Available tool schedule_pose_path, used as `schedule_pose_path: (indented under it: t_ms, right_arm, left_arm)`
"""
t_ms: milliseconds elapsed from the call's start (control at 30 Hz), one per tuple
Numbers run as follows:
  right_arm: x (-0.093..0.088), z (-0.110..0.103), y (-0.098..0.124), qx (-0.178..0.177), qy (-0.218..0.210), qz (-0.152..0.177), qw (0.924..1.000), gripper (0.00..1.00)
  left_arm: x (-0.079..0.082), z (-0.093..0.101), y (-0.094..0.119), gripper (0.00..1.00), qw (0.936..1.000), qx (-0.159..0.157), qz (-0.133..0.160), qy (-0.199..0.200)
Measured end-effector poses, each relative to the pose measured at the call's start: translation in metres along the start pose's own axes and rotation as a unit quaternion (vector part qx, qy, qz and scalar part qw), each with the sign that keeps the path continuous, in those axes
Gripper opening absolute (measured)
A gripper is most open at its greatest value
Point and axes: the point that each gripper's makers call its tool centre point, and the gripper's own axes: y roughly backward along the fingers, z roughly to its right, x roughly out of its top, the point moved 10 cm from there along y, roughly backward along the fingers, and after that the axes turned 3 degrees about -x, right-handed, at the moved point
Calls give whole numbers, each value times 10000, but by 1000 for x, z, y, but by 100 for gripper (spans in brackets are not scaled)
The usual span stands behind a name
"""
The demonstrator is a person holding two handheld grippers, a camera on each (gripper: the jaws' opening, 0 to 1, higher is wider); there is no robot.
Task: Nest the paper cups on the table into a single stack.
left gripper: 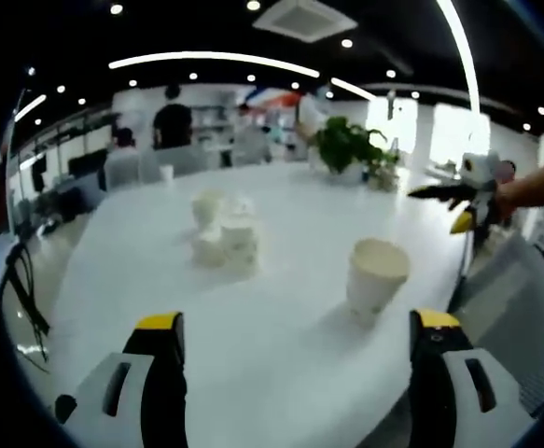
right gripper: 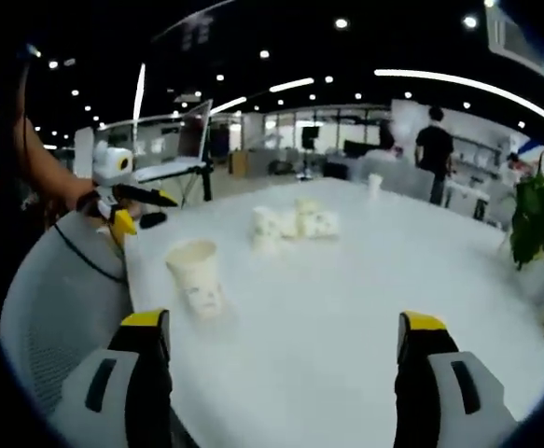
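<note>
A single white paper cup (left gripper: 374,280) (right gripper: 199,278) stands upright on the white table (left gripper: 253,364) (right gripper: 346,317), near its edge. Farther in, a cluster of several paper cups (left gripper: 223,233) (right gripper: 295,224) sits close together; blur hides how each one stands. One more cup (left gripper: 166,173) (right gripper: 374,184) stands alone at the far side. My left gripper (left gripper: 297,322) is open, low over the table, with the single cup just ahead of its right jaw. My right gripper (right gripper: 283,322) is open too, the single cup ahead of its left jaw. Nothing sits between either pair of jaws.
Each gripper appears in the other's view, held by a hand beside the table: right gripper (left gripper: 463,196), left gripper (right gripper: 122,201). A potted plant (left gripper: 346,145) (right gripper: 542,219) stands on the table. A grey mesh chair (right gripper: 57,308) (left gripper: 514,299) is beside the edge. People stand far behind.
</note>
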Motion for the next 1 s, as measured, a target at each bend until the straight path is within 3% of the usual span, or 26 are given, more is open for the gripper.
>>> schedule_pose_path:
  t_ms: [67, 133, 233, 600, 1000]
  right_arm:
    - [-4, 0, -1, -15, -127, -57, 9999, 100]
    - [-3, -1, 0, -50, -144, -70, 9999, 100]
    - [-1, -4, 1, -12, -89, -26, 10000, 100]
    - [2, -1, 3, -192, -234, -40, 9995, 100]
    - [1, -12, 11, -270, -365, -16, 9990, 100]
  left_arm:
    - [3, -7, 1, 98, 10000, 80, 27, -47]
    - [8, -12, -2, 98, 9990, 69, 194, 388]
    - [14, -19, -7, 98, 9986, 60, 413, 312]
    - [8, -24, -59, 98, 9995, -256, 136, 135]
    - [-9, -35, -96, 98, 9991, -305, -264, 85]
